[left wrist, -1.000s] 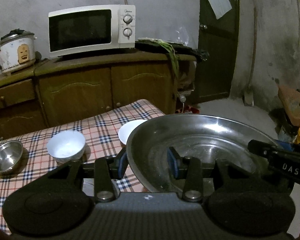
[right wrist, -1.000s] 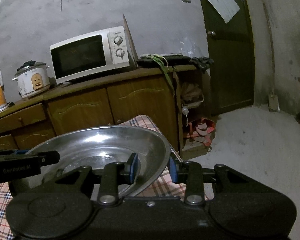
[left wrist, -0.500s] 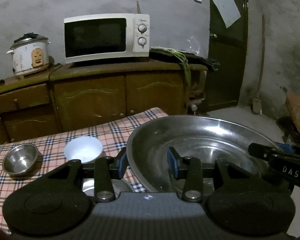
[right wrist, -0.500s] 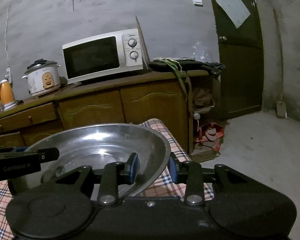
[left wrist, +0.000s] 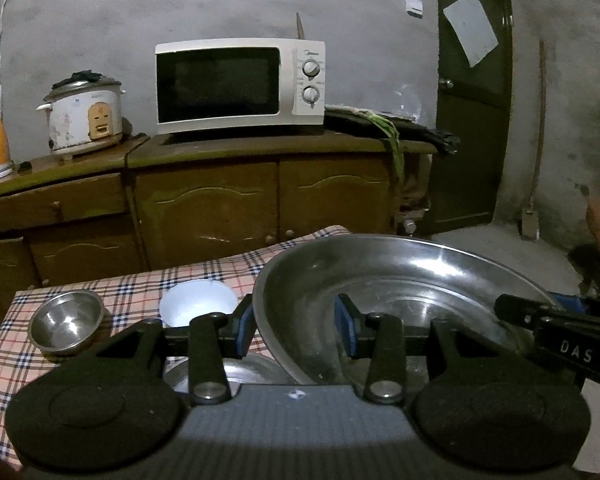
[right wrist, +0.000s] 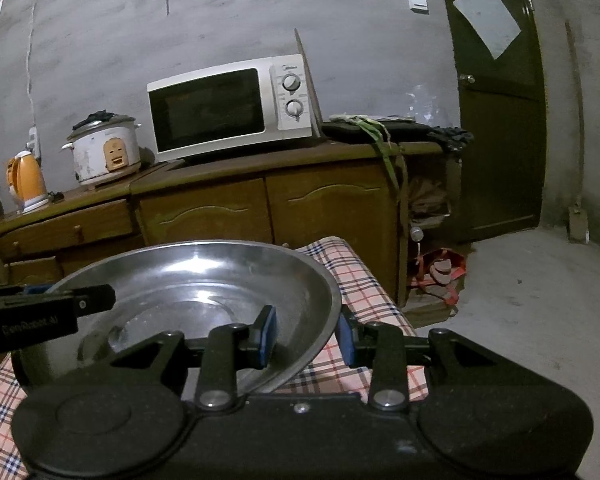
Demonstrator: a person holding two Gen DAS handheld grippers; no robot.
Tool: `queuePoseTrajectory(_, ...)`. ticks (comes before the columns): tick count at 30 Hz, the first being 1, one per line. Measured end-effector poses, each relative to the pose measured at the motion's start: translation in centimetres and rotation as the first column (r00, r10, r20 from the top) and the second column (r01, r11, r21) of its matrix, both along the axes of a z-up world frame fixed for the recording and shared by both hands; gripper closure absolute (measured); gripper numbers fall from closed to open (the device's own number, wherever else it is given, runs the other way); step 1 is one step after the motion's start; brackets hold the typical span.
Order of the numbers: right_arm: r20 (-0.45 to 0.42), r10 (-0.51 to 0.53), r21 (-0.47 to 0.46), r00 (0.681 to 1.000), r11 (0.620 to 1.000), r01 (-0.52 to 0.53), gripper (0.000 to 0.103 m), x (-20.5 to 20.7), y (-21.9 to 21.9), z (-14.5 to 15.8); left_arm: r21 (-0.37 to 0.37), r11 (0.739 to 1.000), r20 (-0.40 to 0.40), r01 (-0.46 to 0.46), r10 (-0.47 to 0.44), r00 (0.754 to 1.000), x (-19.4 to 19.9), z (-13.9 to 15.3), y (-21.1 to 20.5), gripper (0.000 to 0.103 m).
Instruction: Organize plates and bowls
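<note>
A large steel basin (left wrist: 400, 280) is held above the right end of the bench (left wrist: 120, 292), gripped on 2 opposite sides of its rim. The left gripper (left wrist: 296, 326) straddles the basin's left rim, 1 blue-padded finger outside the wall and 1 inside, the fingers (left wrist: 345, 328) pinching the metal. The right gripper (right wrist: 306, 334) does the same on the right rim, its fingers (right wrist: 266, 334) pinching the wall from inside and outside. In the left wrist view the right gripper's black finger reaches in from the right edge over the basin; in the right wrist view the left gripper's finger shows at the left edge, at the basin's far-left rim.

The bench is covered with a plaid cloth (right wrist: 364, 280). To the left of the basin sit a white bowl (left wrist: 198, 304), just beside the basin's rim, and a small steel bowl (left wrist: 66, 324) farther left, apart from the white one. Under the left gripper, near the camera, part of another steel dish (left wrist: 256, 372) shows on the cloth.

Beyond the bench stands a wooden cabinet (left wrist: 204, 208) carrying a white microwave (left wrist: 240, 86), a rice cooker (left wrist: 84, 116) to its left and an orange kettle (right wrist: 28, 180) at the far left. A dark door (right wrist: 496, 100) is on the right.
</note>
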State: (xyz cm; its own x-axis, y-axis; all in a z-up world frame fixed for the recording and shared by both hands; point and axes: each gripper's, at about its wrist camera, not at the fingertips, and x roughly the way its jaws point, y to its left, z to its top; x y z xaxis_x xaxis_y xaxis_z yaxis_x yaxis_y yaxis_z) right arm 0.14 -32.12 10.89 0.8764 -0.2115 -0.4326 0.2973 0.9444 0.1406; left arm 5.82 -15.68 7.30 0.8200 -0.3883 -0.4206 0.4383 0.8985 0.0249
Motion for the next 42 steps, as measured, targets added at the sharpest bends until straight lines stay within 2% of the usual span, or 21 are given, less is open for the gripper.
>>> queuePoseTrajectory(23, -0.021, 0.080, 0.006, 0.997, 0.997, -0.080, 0.061, 2.4, 3.5, -0.3, 0.017, 0.996, 0.011, -0.085, 0.084, 0.996, 1.0, 0.3, 3.2, 0.062)
queuePoseTrajectory(42, -0.038, 0.141, 0.019, 0.989, 0.990, -0.140, 0.061, 4.5, 6.0, -1.2, 0.021, 0.989, -0.020, -0.145, 0.145, 0.989, 1.5, -0.2, 5.8, 0.062)
